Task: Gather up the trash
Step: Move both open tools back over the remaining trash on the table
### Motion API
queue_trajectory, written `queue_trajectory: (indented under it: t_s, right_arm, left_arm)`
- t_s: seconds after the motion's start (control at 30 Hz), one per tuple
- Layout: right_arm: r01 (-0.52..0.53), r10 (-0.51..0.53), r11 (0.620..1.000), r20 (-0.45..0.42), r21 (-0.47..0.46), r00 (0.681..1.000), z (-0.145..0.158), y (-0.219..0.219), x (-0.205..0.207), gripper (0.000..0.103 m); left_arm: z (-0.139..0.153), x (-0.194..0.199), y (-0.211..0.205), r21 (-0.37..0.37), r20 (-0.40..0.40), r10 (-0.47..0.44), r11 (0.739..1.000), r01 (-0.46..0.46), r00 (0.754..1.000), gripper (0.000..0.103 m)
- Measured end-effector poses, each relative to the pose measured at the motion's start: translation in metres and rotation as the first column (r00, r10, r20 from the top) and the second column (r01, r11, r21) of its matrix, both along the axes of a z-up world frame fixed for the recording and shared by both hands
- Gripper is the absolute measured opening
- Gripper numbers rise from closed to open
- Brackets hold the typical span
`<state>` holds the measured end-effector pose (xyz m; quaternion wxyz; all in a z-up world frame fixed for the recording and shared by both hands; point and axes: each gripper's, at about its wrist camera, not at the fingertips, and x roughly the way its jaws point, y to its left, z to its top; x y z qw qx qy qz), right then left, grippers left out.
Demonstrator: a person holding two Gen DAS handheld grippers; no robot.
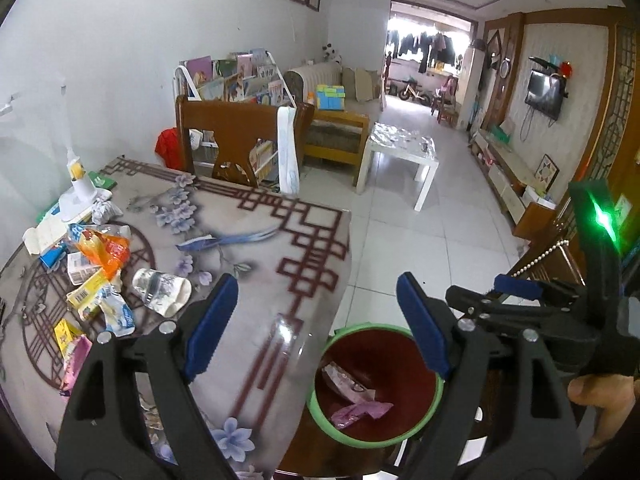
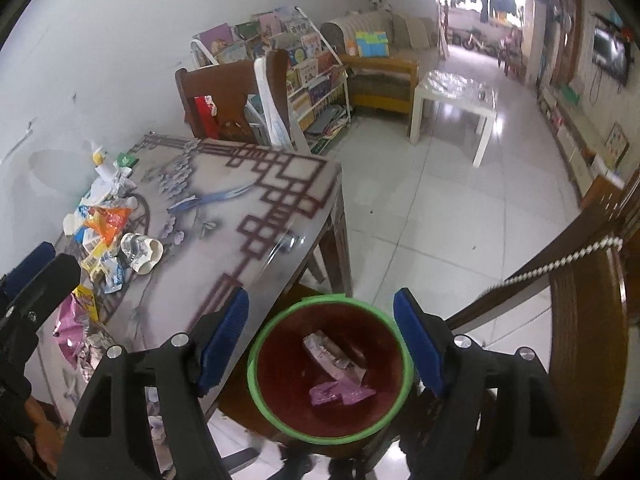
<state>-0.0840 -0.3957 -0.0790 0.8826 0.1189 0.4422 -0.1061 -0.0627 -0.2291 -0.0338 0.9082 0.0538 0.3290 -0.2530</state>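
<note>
From your left wrist camera, your left tongs [image 1: 316, 322] are spread wide and hold nothing, hanging over the surface [image 1: 256, 248] edge beside the green-rimmed bin [image 1: 320, 412], which holds pink wrappers [image 1: 360, 410]. The trash pile [image 1: 96, 276] lies on the surface, well away from the bin. From your right wrist camera, your right tongs [image 2: 322, 334] are spread and unloaded directly above the bin [image 2: 256, 396]; the pile [image 2: 108, 244] sits far across the surface [image 2: 248, 216] from the bin.
</note>
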Motion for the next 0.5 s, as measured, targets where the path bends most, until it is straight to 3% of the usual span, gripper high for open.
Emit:
queue_trajectory:
  t_s: [0.23,0.5]
  right_arm:
    - [-0.018,0.025,0.990,0.045,-0.141,0.999,0.036,0.043,0.009,0.073]
    - [-0.049,0.069,0.975,0.087,-0.218,0.994,0.056,0.096,0.024,0.075]
  left_arm:
    - [0.000,0.009,0.040,-0.014,-0.009,0.056,0.998,-0.056,0.998,0.080]
    - [-0.007,0.023,0.097,-0.003,-0.029,0.131,0.991,-0.132,0.991,0.080]
